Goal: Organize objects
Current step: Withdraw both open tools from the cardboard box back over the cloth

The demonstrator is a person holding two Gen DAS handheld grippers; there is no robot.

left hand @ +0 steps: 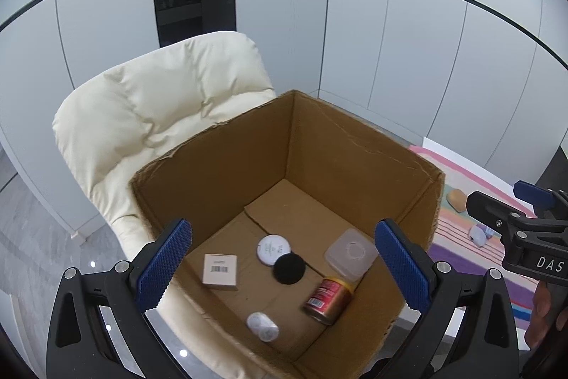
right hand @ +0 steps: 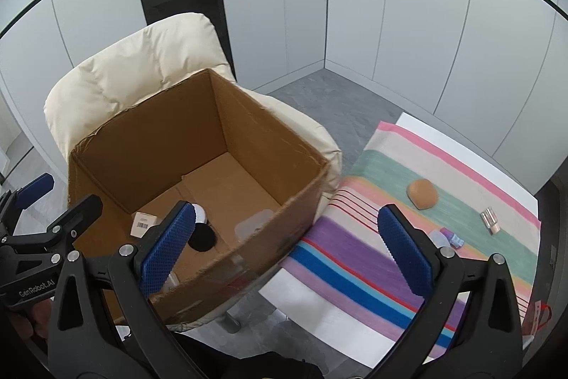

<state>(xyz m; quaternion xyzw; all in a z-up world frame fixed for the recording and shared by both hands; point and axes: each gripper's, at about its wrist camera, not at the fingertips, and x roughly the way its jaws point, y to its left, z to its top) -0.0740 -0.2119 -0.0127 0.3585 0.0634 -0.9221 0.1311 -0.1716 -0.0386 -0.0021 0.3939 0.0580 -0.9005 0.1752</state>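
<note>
Now both the left gripper (left hand: 284,267) and right gripper (right hand: 287,245) are spread wide, pinching nothing. Centre frame, the cardboard box (left hand: 355,151) holds a red can (left hand: 328,299).

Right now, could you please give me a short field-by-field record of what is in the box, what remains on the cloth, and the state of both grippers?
container: cardboard box on a cream chair
in box: red can on its side, barcoded carton, white round tin, black disc, clear lidded tub, small clear case
on striped cloth: tan rounded object, small bottle, silver item
left gripper: open, empty, over box
right gripper: open, empty
</note>
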